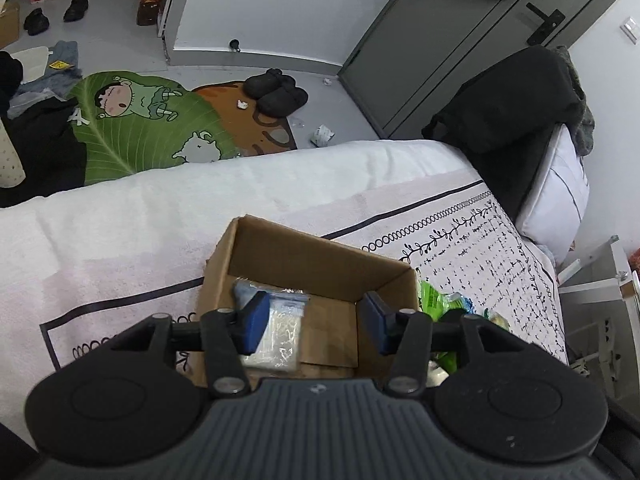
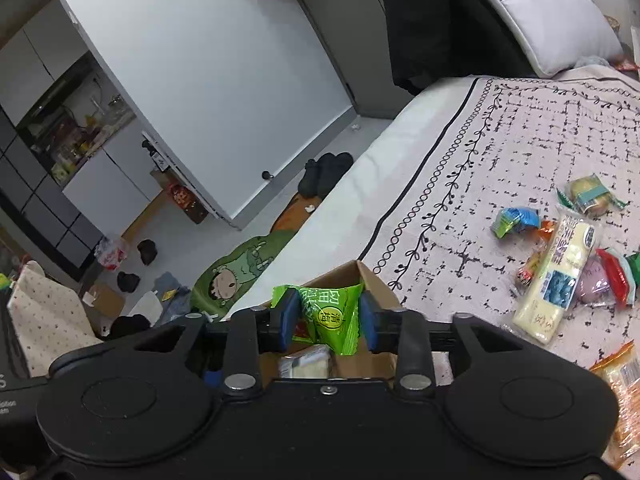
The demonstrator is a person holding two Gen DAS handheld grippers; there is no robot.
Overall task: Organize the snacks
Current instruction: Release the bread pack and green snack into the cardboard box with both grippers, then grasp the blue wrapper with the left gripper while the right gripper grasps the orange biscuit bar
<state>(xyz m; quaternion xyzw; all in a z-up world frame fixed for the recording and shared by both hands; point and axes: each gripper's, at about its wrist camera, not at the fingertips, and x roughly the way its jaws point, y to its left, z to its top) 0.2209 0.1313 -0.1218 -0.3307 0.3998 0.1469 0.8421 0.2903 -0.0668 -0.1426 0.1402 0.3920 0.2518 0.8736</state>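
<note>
An open cardboard box (image 1: pixel 320 248) sits on the patterned bedspread. My left gripper (image 1: pixel 314 304) hangs open over it, nothing pressed between its blue pads. A clear packet of pale snacks (image 1: pixel 280 328) lies on the box floor under the left finger. In the right wrist view my right gripper (image 2: pixel 328 312) is shut on a green triangular snack packet (image 2: pixel 332 320), held above the box (image 2: pixel 372 280). The pale packet (image 2: pixel 308 362) shows below it inside the box.
Several loose snacks lie on the bedspread to the right, among them a long pale yellow packet (image 2: pixel 556 276) and a blue-green one (image 2: pixel 514 220). Green wrappers (image 1: pixel 434 300) lie beside the box. A pillow (image 2: pixel 540 12) is at the head; the bed edge drops to a cluttered floor.
</note>
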